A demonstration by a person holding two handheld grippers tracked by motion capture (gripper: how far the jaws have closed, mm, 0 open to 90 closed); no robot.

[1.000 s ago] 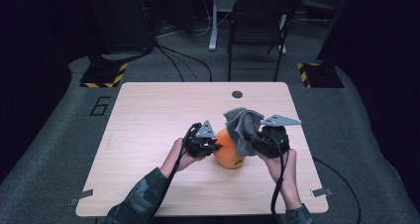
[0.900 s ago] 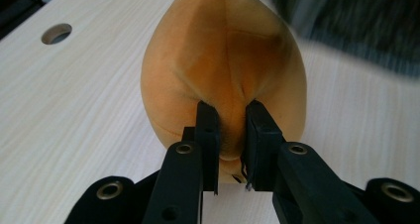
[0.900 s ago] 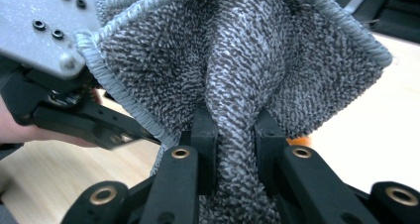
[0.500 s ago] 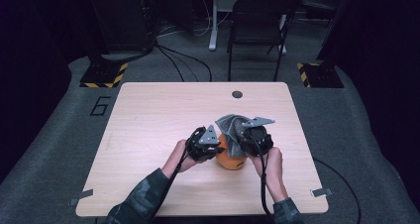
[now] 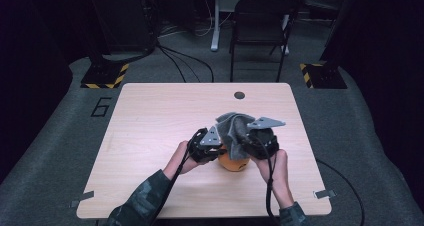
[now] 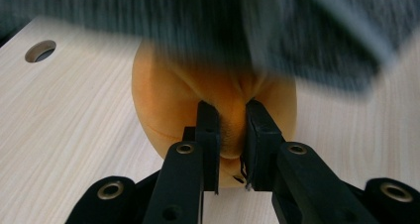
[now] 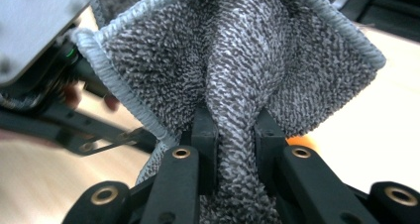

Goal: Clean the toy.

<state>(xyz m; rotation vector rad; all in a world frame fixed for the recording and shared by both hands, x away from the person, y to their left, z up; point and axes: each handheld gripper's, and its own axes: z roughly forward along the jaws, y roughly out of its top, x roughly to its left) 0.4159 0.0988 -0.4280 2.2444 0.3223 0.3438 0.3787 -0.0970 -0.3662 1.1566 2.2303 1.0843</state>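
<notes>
A soft orange round thing (image 5: 234, 164) sits on the pale wooden table (image 5: 150, 121), right of its middle. My left gripper (image 5: 219, 153) comes at it from the left and is shut on a pinched fold of its skin (image 6: 231, 135). Above it hangs a grey terry cloth (image 5: 234, 127), draped over the orange thing's top (image 6: 317, 40). My right gripper (image 5: 246, 147) stands at the right, shut on a bunched fold of that cloth (image 7: 233, 105). In the right gripper view the cloth hides most of the orange thing, and a sliver of orange (image 7: 297, 140) peeks out beside the jaw.
A round cable hole (image 5: 239, 94) lies near the table's far edge. A black chair (image 5: 260, 26) stands behind the table. Striped yellow-black bases (image 5: 102, 76) (image 5: 320, 72) sit on the floor at both far corners. The left gripper (image 7: 44, 80) is close beside the cloth.
The right gripper swung left with the grey cloth over the orange thing, then drew back slightly to the right. The left gripper stayed in place on the orange thing.
</notes>
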